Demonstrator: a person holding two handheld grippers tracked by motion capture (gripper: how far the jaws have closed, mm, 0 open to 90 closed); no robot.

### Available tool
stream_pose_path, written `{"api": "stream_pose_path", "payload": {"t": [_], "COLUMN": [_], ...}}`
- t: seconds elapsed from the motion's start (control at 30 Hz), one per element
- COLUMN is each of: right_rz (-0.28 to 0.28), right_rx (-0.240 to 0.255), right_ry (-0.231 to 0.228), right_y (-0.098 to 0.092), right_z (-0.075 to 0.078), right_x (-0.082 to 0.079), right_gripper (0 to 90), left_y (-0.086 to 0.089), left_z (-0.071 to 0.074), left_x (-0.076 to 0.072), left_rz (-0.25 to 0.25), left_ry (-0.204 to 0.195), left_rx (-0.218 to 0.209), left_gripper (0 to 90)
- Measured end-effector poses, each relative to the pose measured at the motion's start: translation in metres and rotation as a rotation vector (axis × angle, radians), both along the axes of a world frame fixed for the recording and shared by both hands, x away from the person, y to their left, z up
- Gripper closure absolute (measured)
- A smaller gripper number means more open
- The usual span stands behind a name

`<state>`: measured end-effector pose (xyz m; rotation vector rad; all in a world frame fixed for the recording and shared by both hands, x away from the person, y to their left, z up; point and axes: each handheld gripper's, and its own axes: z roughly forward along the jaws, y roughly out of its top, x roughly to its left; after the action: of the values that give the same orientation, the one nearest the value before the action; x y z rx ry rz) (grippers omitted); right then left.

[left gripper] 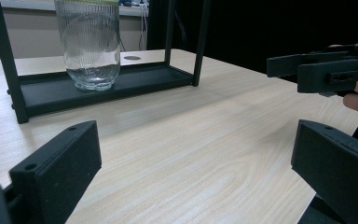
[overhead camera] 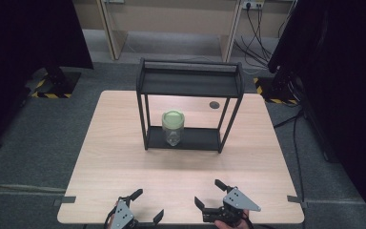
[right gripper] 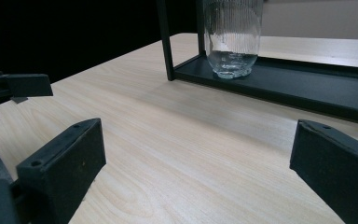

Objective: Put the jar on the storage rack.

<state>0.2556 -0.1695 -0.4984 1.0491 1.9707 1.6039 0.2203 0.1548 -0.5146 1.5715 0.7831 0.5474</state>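
Left gripper [overhead camera: 146,207]: bottom left of the frame, low over the counter [overhead camera: 124,157], jaws spread wide, holding nothing.
Jar [overhead camera: 173,128]: middle of the frame, green lid, standing upright on the black rack's [overhead camera: 190,83] bottom shelf.
Right gripper [overhead camera: 208,193]: bottom, right of middle, jaws spread wide, holding nothing.
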Motion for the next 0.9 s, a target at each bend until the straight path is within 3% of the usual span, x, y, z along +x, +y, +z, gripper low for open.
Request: {"api": "stream_pose_path", "payload": {"t": [0.37, 0.9], "right_rz": [-0.015, -0.034], "right_rx": [0.012, 0.021], "right_ry": [0.015, -0.002], "right_y": [-0.006, -0.012], "right_z": [-0.006, -0.002], "right_x": [-0.007, -0.013], "right_gripper": [3.6, 3.7], "left_y": [0.0, -0.001], "left_z": [0.0, 0.0], "left_x": [0.0, 0.0], "left_rz": [-0.001, -0.002], "left_ry": [0.001, 0.001], "left_rx": [0.002, 0.001], "left_gripper": [0.9, 0.9]}}
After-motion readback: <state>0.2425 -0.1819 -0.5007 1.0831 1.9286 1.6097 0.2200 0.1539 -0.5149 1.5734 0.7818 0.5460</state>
